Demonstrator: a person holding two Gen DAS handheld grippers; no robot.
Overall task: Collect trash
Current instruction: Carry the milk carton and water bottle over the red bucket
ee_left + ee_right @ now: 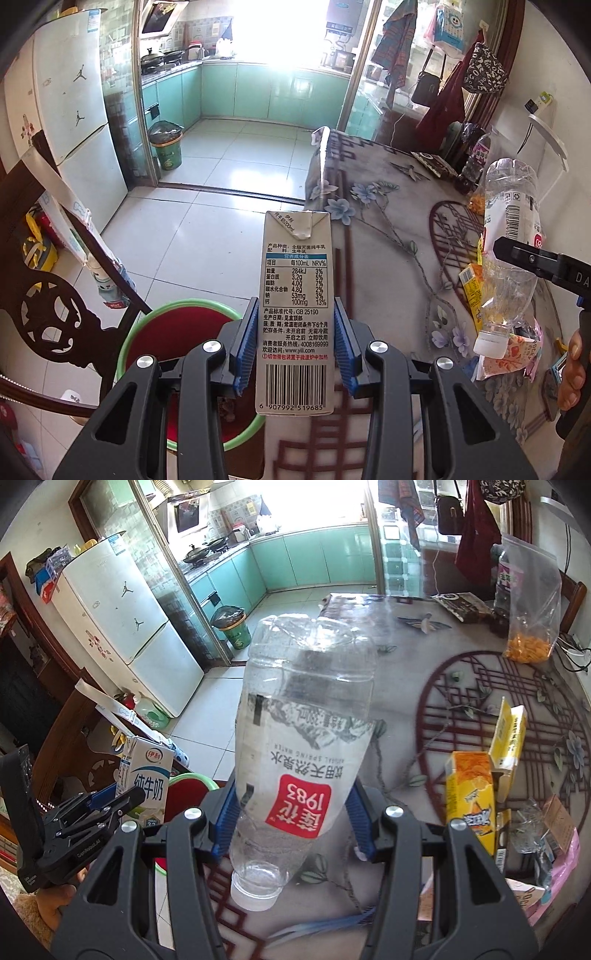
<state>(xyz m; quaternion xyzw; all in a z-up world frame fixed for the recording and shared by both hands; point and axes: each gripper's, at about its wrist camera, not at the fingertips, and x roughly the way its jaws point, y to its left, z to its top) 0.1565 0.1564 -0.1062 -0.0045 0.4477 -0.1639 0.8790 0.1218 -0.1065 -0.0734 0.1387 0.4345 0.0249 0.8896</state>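
My left gripper [295,332] is shut on a white milk carton [295,280], held upright just beside a green-rimmed bin with a red inside [162,332] at the table's edge. The carton also shows in the right wrist view [147,775], with the left gripper [114,801] on it. My right gripper [291,812] is shut on an empty clear plastic bottle [299,731], held cap down above the table. The bottle also shows in the left wrist view [509,236], with a right gripper finger [532,258] across it.
The table [388,229] has a flowered cloth. An orange juice carton [469,794], a yellow box [511,734], wrappers [546,823] and a bag of orange snacks [528,602] lie on it. A dark wooden chair [55,295] stands at left. A fridge [70,110] and a kitchen bin [166,144] stand beyond.
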